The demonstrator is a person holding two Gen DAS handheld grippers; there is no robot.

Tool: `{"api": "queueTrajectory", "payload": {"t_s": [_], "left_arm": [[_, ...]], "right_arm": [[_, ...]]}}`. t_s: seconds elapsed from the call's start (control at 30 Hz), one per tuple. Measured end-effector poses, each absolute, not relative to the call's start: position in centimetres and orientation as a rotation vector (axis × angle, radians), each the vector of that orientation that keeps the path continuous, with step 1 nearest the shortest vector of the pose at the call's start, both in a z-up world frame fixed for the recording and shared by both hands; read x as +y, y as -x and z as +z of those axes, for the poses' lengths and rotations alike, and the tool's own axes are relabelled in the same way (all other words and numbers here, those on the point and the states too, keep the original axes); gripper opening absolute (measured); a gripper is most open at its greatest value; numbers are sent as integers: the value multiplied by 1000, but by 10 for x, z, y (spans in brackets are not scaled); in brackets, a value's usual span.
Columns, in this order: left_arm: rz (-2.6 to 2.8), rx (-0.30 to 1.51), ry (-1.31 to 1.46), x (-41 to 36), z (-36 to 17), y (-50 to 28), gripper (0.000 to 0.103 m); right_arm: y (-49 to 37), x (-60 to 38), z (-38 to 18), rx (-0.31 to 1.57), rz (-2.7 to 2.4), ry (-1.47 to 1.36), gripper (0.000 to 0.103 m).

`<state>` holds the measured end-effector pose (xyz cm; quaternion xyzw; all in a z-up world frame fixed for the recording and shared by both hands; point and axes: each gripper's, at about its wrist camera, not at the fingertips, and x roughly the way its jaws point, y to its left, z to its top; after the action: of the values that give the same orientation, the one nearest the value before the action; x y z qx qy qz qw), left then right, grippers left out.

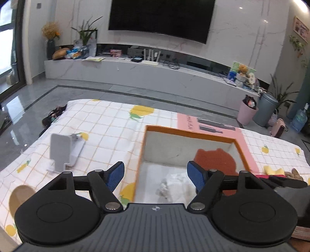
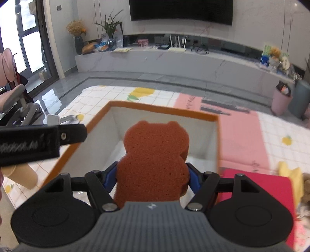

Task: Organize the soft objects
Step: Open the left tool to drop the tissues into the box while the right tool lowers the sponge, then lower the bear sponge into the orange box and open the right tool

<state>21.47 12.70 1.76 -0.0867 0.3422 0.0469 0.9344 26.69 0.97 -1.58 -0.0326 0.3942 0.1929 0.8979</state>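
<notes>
I see both grippers pitched down over the orange-rimmed box on the table.

Left gripper: jaws wide apart, nothing between the blue pads. It hangs over the near left corner of the box. Below it, on the white box floor, lies a small pale crumpled item, too blurred to identify.

Right gripper: pads clamped on both sides of the brown bear-shaped sponge, held upright, head pointing away from me, over the near right part of the box opening.

Table has a white grid cloth with lemon print. Pink sheet lies under the box's far right side. Grey phone stand sits left of the box. More soft items at the right edge: red pad, yellow piece.

Room: dark TV on the far wall, long white ledge beneath, grey tile floor.
</notes>
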Motion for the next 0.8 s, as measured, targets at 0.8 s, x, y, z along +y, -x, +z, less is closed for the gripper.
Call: {"api": "queueTrajectory", "payload": {"t_s": [0.8], "left_arm": [[194, 724, 246, 168, -3, -217, 85]], "right_arm": [[-329, 53, -92, 1100, 395, -334, 80]]}}
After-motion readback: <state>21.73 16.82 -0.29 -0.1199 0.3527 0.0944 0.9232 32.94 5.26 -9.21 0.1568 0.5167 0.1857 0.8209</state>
